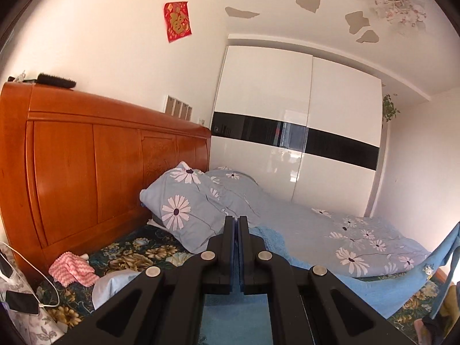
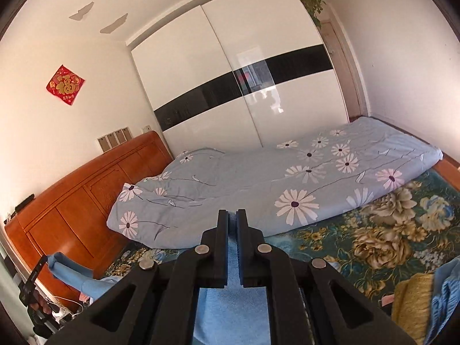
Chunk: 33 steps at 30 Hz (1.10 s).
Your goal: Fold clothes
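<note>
Blue garment (image 2: 218, 296) pinched in both tools (image 1: 236, 221) (image 2: 232, 214), stretched between

The quilt (image 2: 287, 178) is pale blue-grey with white daisies; the bedspread (image 2: 373, 230) dark teal with cream flowers. The headboard (image 1: 86, 166) is orange-brown, the wardrobe (image 1: 302, 132) white with a black band. The garment (image 2: 250, 302) looks light blue, possibly terry-textured.

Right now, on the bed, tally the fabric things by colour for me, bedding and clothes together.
Grey-blue with white daisies: 2, the pillow and the duvet
Plain light blue: 1, the garment pinched in both claws
Pink and white zigzag: 1, the small cloth
Dark floral: 1, the bedspread
Total: 5
</note>
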Motion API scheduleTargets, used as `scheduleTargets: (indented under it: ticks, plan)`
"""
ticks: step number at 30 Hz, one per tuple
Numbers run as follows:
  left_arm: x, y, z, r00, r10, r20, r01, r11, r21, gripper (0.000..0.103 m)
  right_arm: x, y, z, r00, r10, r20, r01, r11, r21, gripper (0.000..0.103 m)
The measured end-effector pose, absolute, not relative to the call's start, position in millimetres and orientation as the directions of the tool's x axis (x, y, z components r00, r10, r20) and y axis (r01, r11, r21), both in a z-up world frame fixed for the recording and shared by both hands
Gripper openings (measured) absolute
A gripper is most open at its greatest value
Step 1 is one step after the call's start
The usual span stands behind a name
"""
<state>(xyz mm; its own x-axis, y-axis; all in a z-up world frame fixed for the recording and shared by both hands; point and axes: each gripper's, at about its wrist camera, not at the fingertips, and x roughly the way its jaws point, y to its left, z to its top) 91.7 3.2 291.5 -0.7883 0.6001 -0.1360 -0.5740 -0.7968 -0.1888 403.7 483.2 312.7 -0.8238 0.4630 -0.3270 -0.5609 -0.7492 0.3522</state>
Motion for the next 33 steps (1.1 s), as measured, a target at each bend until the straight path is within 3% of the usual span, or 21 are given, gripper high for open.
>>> scheduleTargets:
  ticks: [4,6,10,16,19,26,33]
  plan:
    - [84,8,302,-0.853,0.512,-0.101,-0.500,-0.857,-0.125,0.002,406,485,318,-0.818,0.476,-0.323,-0.567,-0.760,0.316,0.005]
    - [64,16,298,-0.863,0.488,-0.130,-0.477,-0.872,-0.110,0.002,399,493,315,-0.803,0.494,-0.334,-0.587,-0.753,0.298,0.005]
    - [13,51,251,-0.794,0.535,-0.289,-0.509,-0.845,-0.166,0.002,356,526,279,-0.775,0.466,-0.426,-0.606,-0.739,0.294,0.005]
    - [-19,132,136,-0.599,0.604,-0.526,-0.613,-0.768,-0.185,0.002,304,572,174,-0.653,0.436,-0.620,-0.701,-0.658,0.275,0.005]
    - [-1,191,87,-0.467,0.641,-0.609,-0.700,-0.689,-0.189,0.002,315,591,150,-0.586,0.479,-0.654,-0.760,-0.605,0.238,0.005]
    - [85,286,4,-0.149,0.687,-0.711,-0.845,-0.462,-0.270,0.003,391,581,163,-0.511,0.600,-0.615,-0.823,-0.549,0.148,0.004]
    - [134,319,-28,0.018,0.639,-0.769,-0.871,-0.368,-0.326,0.004,422,547,143,-0.479,0.572,-0.666,-0.803,-0.592,0.070,0.004]
